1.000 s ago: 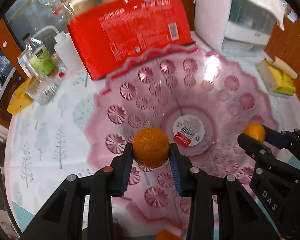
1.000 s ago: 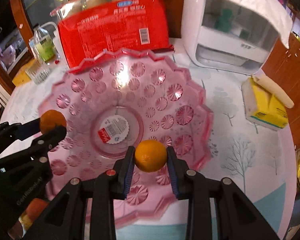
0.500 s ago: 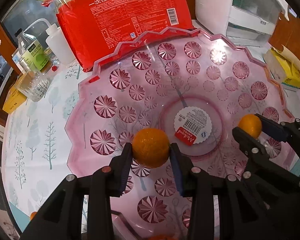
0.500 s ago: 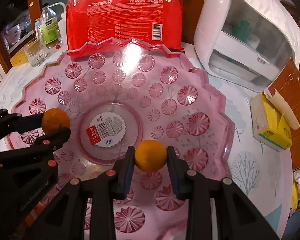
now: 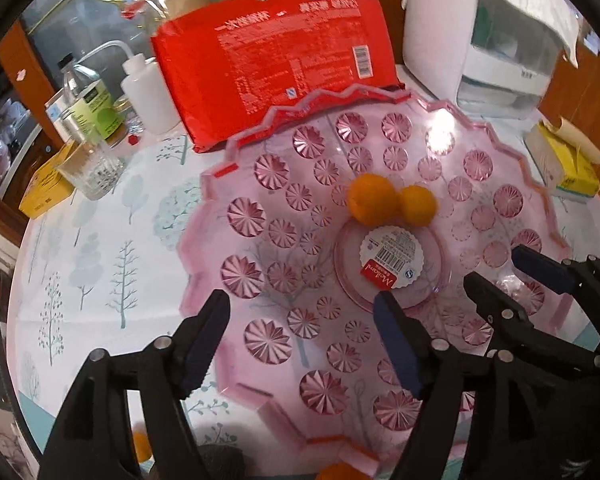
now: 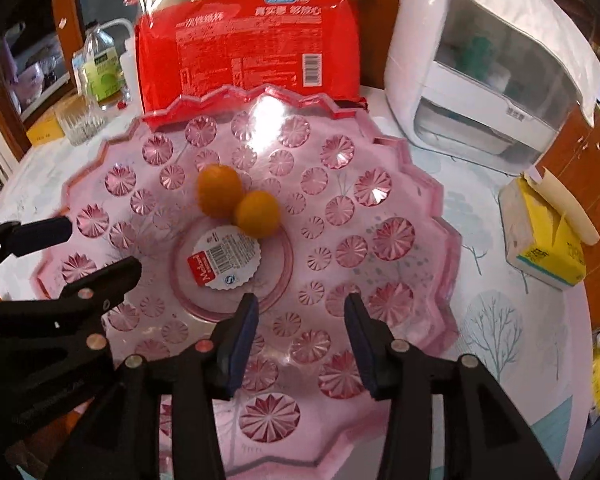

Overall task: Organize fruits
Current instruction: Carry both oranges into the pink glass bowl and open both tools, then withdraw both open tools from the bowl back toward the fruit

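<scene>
Two small oranges lie touching in the pink glass fruit plate (image 5: 284,272), just beyond its centre sticker: one (image 5: 370,204) on the left and one (image 5: 418,205) on the right; in the right wrist view they are the left one (image 6: 219,189) and the right one (image 6: 257,214) on the plate (image 6: 380,236). My left gripper (image 5: 300,324) is open and empty over the plate's near side. My right gripper (image 6: 298,328) is open and empty over the plate's near part. More orange fruit (image 5: 140,446) shows at the bottom edge, partly hidden.
A red pack of paper cups (image 5: 272,56) stands right behind the plate. A white appliance (image 6: 480,68) is at the back right, a yellow tissue pack (image 6: 544,236) to the right. A glass (image 5: 92,172), bottles (image 5: 88,104) and a yellow box (image 5: 44,192) stand at the left.
Both grippers opened and let go of their oranges, which now lie together in the plate. Both grippers have pulled back toward the plate's near side.
</scene>
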A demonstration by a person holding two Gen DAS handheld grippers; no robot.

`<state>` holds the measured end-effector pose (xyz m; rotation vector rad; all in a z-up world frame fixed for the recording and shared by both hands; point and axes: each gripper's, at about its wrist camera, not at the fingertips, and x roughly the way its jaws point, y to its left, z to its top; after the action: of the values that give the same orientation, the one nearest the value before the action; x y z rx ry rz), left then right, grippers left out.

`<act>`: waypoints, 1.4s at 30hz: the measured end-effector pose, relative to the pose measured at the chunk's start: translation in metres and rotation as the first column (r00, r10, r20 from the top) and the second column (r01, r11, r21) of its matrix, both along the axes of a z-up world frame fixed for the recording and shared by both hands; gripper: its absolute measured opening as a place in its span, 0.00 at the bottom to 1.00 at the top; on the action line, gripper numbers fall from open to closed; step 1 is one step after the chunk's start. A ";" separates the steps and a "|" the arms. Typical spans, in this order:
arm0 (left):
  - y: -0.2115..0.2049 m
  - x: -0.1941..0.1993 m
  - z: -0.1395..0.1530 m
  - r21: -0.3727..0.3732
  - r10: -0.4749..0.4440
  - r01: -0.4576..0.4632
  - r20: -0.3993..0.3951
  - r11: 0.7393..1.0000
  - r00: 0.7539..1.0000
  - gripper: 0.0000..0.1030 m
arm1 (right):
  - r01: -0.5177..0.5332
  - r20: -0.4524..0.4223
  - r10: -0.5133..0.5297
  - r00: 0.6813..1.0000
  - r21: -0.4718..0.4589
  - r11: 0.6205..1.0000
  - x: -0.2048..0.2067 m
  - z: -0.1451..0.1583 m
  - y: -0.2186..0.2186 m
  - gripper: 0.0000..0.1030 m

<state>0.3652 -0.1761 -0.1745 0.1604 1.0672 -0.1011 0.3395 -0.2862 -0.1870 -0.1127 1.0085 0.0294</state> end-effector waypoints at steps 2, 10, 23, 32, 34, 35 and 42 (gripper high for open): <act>0.002 -0.003 0.004 -0.006 0.005 -0.005 0.006 1.000 1.000 0.71 | 0.008 -0.003 -0.008 1.000 0.015 1.000 -0.002 0.003 -0.002 0.53; 0.014 -0.028 0.031 -0.069 0.023 -0.021 0.026 0.997 0.999 0.71 | 0.016 0.009 -0.017 1.000 0.067 0.998 -0.020 0.024 -0.002 0.57; 0.055 -0.088 0.096 -0.163 0.080 -0.057 0.144 0.985 0.986 0.76 | -0.001 0.105 -0.012 0.994 0.124 0.992 -0.077 0.089 0.021 0.67; 0.093 -0.148 0.151 -0.201 0.071 -0.025 0.224 0.979 0.972 0.76 | -0.008 0.153 -0.020 0.988 0.180 0.984 -0.133 0.141 0.041 0.72; 0.100 -0.161 0.160 -0.186 0.072 -0.027 0.240 0.982 0.968 0.76 | -0.007 0.154 -0.026 0.988 0.210 0.978 -0.147 0.150 0.046 0.72; 0.106 -0.169 0.165 -0.179 0.070 -0.025 0.249 0.984 0.966 0.76 | -0.004 0.158 -0.030 0.987 0.213 0.977 -0.154 0.153 0.049 0.72; 0.146 -0.217 0.179 -0.187 0.080 -0.031 0.258 0.982 0.963 0.78 | -0.008 0.190 -0.033 0.981 0.215 0.977 -0.204 0.170 0.077 0.72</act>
<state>0.1485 -0.0305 0.0047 -0.0221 0.7902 -0.1223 0.1358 -0.2089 -0.0171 0.0876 0.8061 0.1136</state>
